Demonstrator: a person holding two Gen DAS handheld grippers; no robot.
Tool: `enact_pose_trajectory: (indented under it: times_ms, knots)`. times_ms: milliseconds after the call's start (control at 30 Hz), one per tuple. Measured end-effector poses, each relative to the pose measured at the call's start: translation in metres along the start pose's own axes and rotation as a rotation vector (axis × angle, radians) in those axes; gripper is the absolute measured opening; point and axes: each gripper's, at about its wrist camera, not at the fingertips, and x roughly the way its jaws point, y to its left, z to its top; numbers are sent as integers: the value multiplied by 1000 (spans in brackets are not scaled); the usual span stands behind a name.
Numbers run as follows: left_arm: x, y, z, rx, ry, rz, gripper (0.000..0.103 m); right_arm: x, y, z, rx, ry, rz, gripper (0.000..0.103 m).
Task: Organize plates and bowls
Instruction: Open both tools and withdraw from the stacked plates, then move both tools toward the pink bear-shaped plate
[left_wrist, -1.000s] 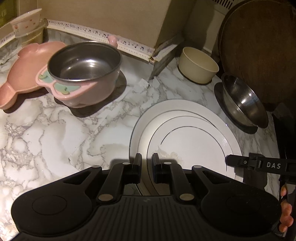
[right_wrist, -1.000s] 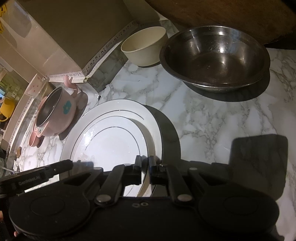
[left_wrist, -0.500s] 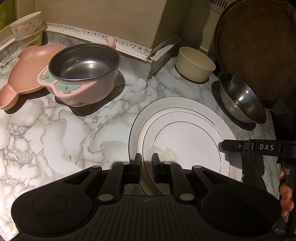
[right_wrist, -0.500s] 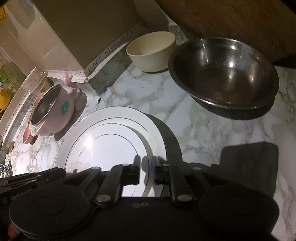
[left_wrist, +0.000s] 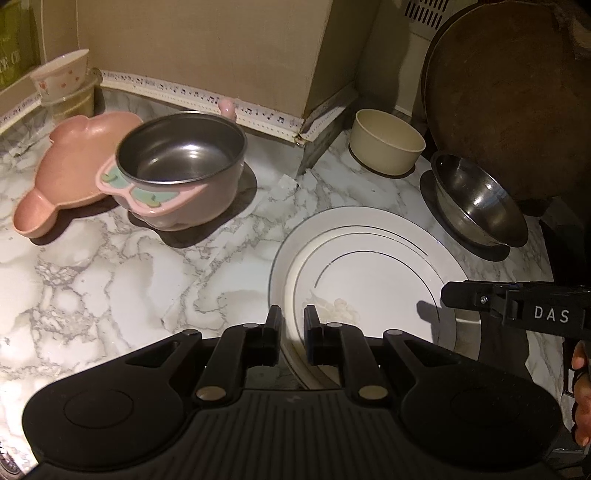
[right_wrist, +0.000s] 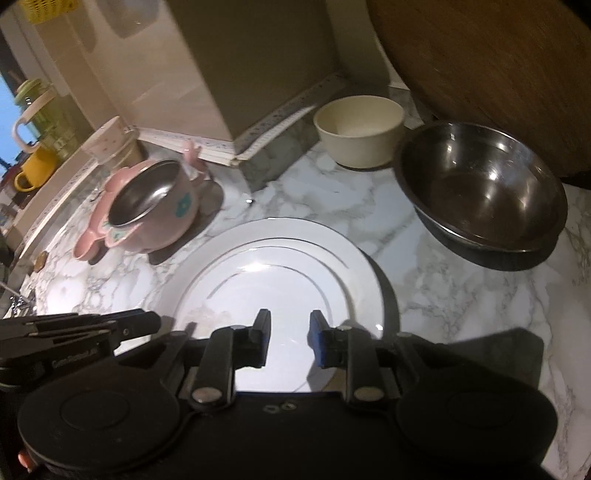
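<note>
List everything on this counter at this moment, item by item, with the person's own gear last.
plate: 1, white with thin dark rings, middle of the counter
steel bowl: 1, silver, right of the plate
cream bowl: 1, behind the steel bowl, by the wall
pink bowl: 1, steel inside, left of the plate
pink dish: 1, partly under the pink bowl
stacked cups: 2, spotted white on clear, far left corner
wooden board: 1, brown, leaning at far right
counter: 1, white marble
left gripper: 1, black, clamped on the plate's near rim
right gripper: 1, black, jaws just opening, above the plate
hand: 1, right edge
</note>
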Motion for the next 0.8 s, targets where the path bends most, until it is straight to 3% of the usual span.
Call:
enact_pose_trajectory:
  times_ms: [267,433,500,533,733,800]
  knots:
    - [-19,12,-1,4,-24,4,13,-13,26,-4,-50,-26,26,40]
    - [-34,26,-2,-4,-57,18,34,-20,48,-3,-75,-51,47,52]
    - [-41,33,-3,-7,-79,23,52,-21,56,-3,-82,-57,55,56]
    - [-45,37,-3,-8,-90,28,56,-21,62,-2,-85,-60,60,57]
    - [-64,67,-3,-28,-118,34,62,-20,96,3,-116,-75,80,65]
    - [-71,77,-4,-32,-131,47,70,-19,109,5,-124,-77,85,72]
